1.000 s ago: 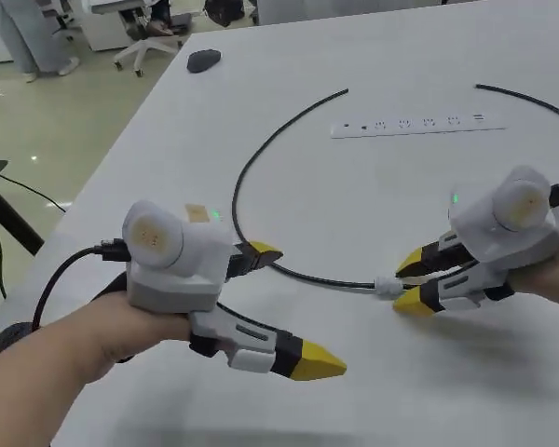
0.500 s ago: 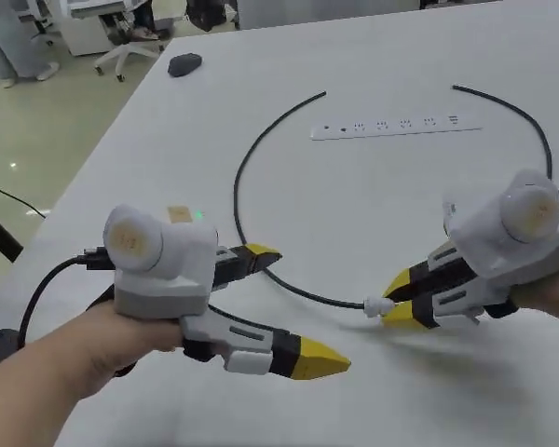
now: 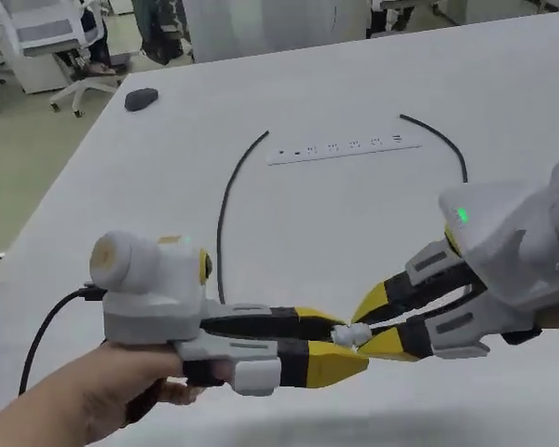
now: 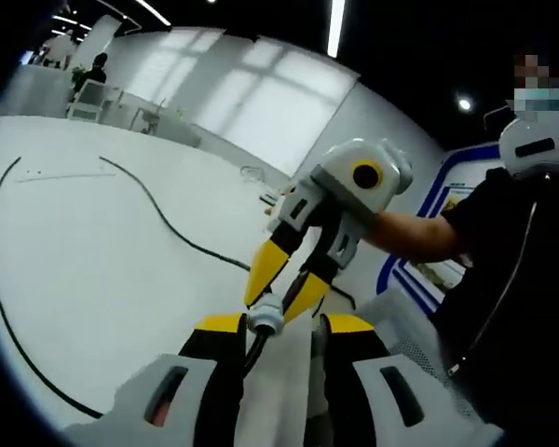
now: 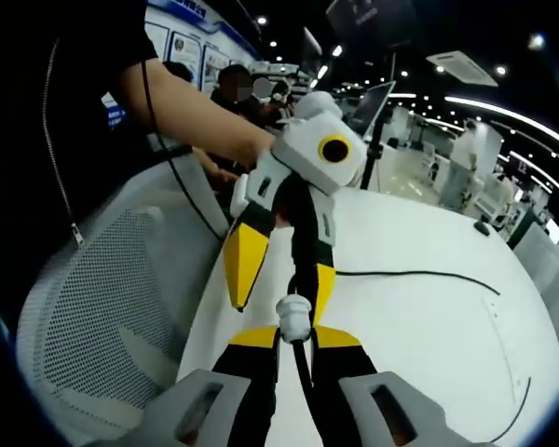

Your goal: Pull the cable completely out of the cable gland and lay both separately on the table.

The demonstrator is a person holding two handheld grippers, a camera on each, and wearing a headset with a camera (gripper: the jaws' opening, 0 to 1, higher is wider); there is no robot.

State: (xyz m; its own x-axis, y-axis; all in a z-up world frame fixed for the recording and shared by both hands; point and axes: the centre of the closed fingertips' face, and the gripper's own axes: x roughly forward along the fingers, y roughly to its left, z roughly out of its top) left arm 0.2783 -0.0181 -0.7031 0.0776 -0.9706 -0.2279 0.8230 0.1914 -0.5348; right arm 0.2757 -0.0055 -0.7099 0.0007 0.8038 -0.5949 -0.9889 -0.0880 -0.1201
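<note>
Right gripper (image 5: 298, 337) was clamped on the cable gland (image 3: 351, 333), on the near side of the power strip (image 3: 340, 149), well apart. Left gripper (image 4: 284, 326) stood part open astride the cable (image 3: 222, 223), which curved from the strip's left end.

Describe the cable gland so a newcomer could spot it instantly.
On the white table, look where the left gripper and right gripper meet tip to tip. The cable gland is the small white knob between their yellow tips, ending the black cable; the power strip is white too, but long and flat.

Matt black rubbery cable (image 3: 220, 223), glossy white plastic gland (image 3: 351, 333), smooth matt white table (image 3: 354, 214)
</note>
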